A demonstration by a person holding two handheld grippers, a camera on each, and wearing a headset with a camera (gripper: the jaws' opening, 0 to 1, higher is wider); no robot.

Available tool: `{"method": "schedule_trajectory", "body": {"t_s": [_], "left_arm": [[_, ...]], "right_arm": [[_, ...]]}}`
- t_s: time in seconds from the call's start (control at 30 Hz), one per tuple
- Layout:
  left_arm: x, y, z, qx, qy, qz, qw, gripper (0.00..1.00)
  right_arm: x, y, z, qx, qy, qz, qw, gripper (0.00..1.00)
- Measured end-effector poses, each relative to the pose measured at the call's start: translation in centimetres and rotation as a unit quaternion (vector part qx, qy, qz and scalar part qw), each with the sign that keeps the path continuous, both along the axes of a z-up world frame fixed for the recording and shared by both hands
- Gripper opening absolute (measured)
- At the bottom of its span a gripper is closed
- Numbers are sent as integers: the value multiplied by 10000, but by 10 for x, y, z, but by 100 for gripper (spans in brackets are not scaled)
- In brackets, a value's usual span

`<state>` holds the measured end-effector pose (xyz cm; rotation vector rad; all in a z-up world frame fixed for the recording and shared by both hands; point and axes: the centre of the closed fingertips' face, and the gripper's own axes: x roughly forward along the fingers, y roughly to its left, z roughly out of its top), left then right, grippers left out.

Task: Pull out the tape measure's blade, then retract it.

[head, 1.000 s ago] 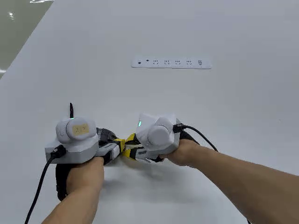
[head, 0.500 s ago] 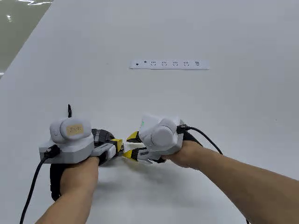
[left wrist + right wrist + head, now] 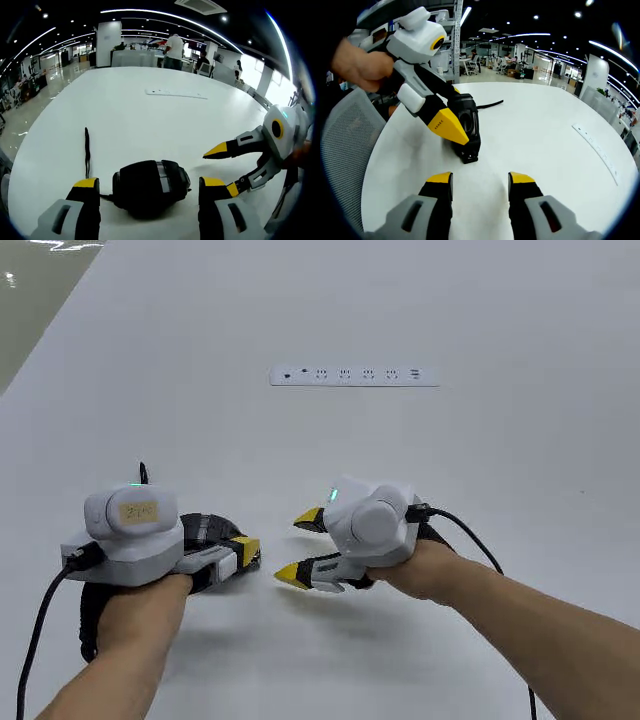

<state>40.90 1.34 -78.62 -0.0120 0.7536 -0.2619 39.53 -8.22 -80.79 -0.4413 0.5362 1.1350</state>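
the right gripper (image 3: 298, 547) has just backed away from the tape measure (image 3: 473, 127): half a second ago its yellow tips were nosed in at the case beside the left gripper (image 3: 150, 184), and now it hangs clear of it to the right, jaws spread apart and holding nothing. the tape measure, a black case, sits on the white tabletop (image 3: 480, 470) between the left gripper's jaws, its thin strap (image 3: 87, 150) trailing off across the surface. in the left gripper view a sliver of tabletop shows on each side of the case, so that gripper reads as open around it, bracketing rather than clamping. no length of blade shows outside the case in any view, though the mouth of the case is too small to read closely. taken together, this looks like the tail end of the job: the pulling gripper has let go and drawn off, and the blade seems to be back inside. if so, little is left beyond freeing the case. a white power strip (image 3: 353, 376) lies well apart at the far side of the tabletop.
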Motion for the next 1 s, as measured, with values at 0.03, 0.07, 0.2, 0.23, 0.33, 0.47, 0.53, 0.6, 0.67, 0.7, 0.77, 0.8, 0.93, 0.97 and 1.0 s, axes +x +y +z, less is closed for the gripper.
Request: {"method": "schedule_trajectory", "body": {"t_s": [0.03,0.07,0.2,0.23,0.33,0.47,0.53,0.6,0.67,0.7,0.77,0.8,0.93,0.97,1.0], "left_arm": [[-1,-1,0,-18,-1,-64,10000,78],[-1,-1,1,-6,9,-127,9999,79],[-2,-1,3,-56,-55,-362,9993,81],[-3,-1,3,-47,-48,-383,9992,81],[-4,2,2,-53,-45,-487,9988,82],[-7,0,2,-81,-89,-753,9971,84],[-8,-3,3,-144,-155,-914,9956,87],[-10,-5,4,-219,-162,-992,9947,88],[-10,-6,5,-310,-214,-1055,9937,89],[-10,-6,6,-323,-231,-1070,9935,90],[-11,-7,6,-332,-292,-1157,9923,93],[-11,-6,6,-294,-296,-1173,9922,95],[-12,-6,8,-258,-365,-1327,9902,97],[-11,-6,8,-258,-391,-1346,9898,98],[-11,-6,9,-254,-408,-1361,9895,100]], "right_arm": [[0,-3,1,-2,-5,-35,10000,47],[-1,-5,1,-9,8,-57,10000,49],[-4,-13,5,31,23,-156,9999,55],[-4,-16,6,34,29,-202,9998,56],[-5,-22,8,67,93,-345,9993,62],[-8,-32,12,74,72,-492,9987,66],[-9,-37,12,83,102,-572,9983,69],[-10,-40,14,74,103,-618,9980,71],[-12,-44,16,98,119,-678,9976,76],[-12,-45,16,109,133,-730,9972,77],[-14,-49,18,109,131,-806,9966,81],[-14,-51,19,108,114,-836,9964,82],[-13,-59,23,174,126,-1043,9943,88],[-14,-60,23,187,147,-1067,9940,89],[-14,-61,24,202,158,-1088,9937,91]]}}
